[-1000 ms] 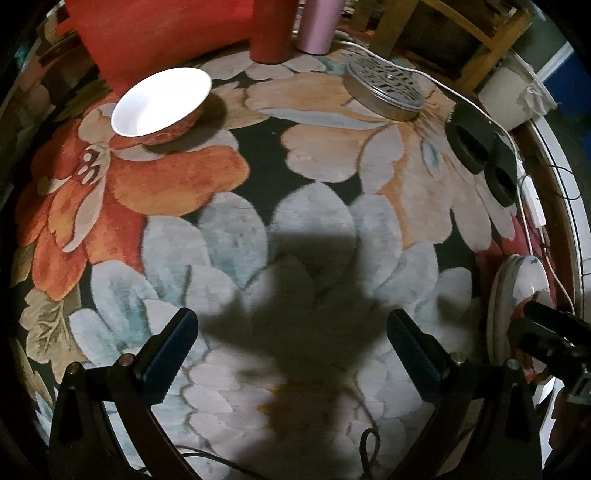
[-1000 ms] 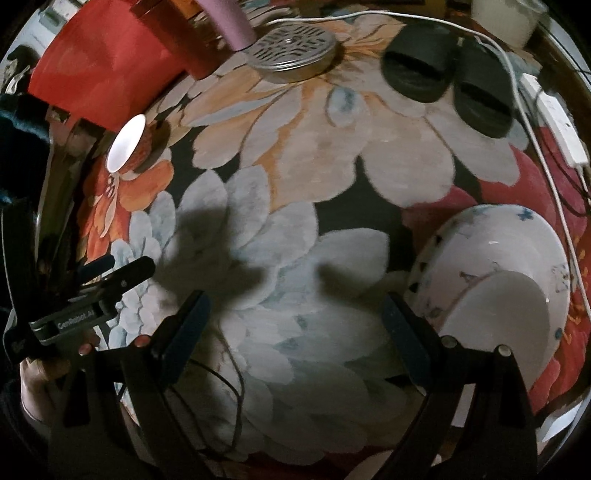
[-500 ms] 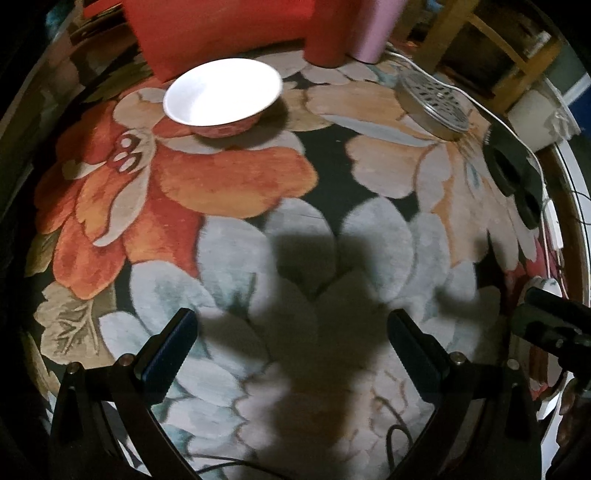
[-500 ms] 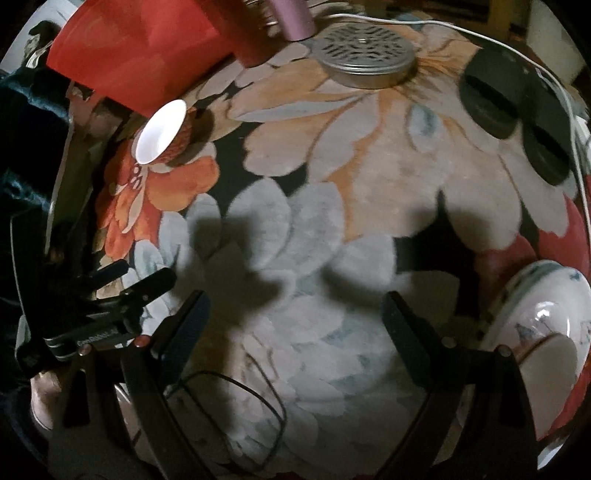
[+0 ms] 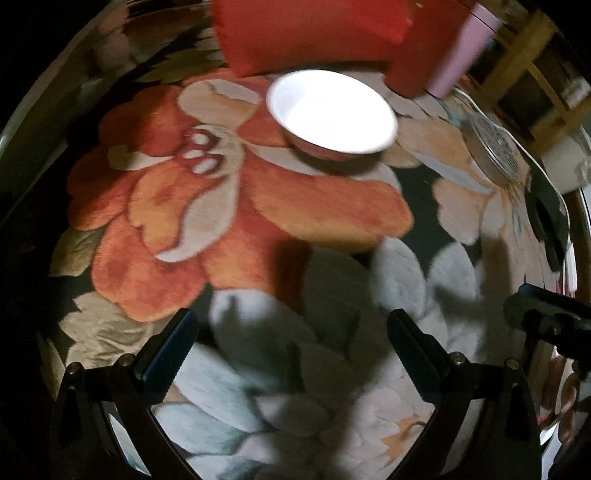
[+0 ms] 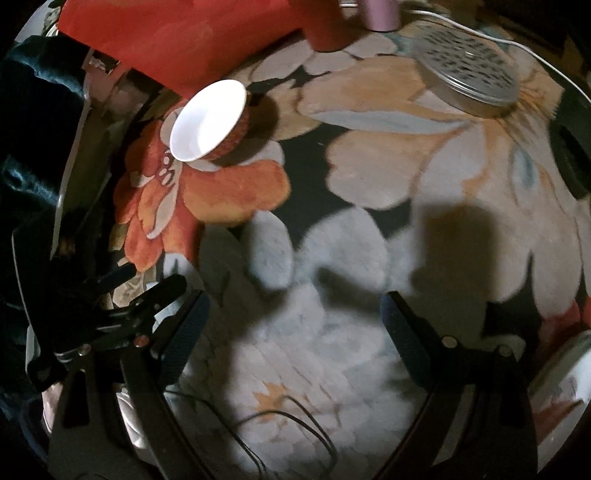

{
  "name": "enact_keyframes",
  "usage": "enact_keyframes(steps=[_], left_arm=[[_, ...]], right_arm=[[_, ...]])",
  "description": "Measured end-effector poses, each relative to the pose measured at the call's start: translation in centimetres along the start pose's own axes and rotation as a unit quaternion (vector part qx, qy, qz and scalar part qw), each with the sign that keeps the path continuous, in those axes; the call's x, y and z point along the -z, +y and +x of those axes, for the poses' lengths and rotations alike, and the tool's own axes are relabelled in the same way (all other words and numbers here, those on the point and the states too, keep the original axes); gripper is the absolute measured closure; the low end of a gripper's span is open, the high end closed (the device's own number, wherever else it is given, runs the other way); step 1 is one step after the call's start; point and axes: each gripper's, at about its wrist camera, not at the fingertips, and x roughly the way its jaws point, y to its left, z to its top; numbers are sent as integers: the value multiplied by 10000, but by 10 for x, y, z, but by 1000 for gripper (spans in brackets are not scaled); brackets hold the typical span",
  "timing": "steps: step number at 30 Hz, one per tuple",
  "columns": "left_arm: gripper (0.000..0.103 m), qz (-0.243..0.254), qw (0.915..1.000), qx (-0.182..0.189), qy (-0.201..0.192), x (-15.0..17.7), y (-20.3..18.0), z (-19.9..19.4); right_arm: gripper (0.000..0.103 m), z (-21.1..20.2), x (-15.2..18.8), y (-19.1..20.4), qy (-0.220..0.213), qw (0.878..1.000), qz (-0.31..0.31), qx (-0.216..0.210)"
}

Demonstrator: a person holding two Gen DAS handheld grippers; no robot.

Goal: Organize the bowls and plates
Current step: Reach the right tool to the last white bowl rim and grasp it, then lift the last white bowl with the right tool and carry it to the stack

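A bowl (image 5: 332, 110), white inside and red outside, stands on the flowered rug at the far end, straight ahead of my left gripper (image 5: 288, 345). That gripper is open and empty, well short of the bowl. In the right wrist view the same bowl (image 6: 208, 122) sits far to the upper left. My right gripper (image 6: 291, 325) is open with nothing between its fingers. The left gripper (image 6: 147, 291) shows at the left edge of that view, held by a hand. A sliver of a patterned plate (image 6: 557, 373) shows at the right edge.
A red cushion (image 5: 306, 33) lies behind the bowl, with a red cylinder (image 6: 325, 26) and a pink one (image 5: 465, 48) beside it. A round perforated metal lid (image 6: 469, 70) and black slippers (image 5: 550, 221) lie to the right. Cables (image 6: 291, 421) trail on the rug near me.
Both grippers have swung left and forward toward the white bowl, which now looms larger. The patterned plate stack has slid almost out of the right wrist view.
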Motion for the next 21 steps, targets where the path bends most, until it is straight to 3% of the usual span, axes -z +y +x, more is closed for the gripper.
enact_keyframes(steps=[5,13,21], left_arm=[[1,-208,9997,-3,-101,-9,26,-3],[1,-487,9985,57,-240,-12,53,-11],[1,-611,9976,151,-286,-10,66,-14]], right_arm=[[9,20,-28,13,-32,9995,251,-209],[11,59,-85,25,-208,9911,1140,-663],[42,99,-111,32,-35,9794,1913,-642]])
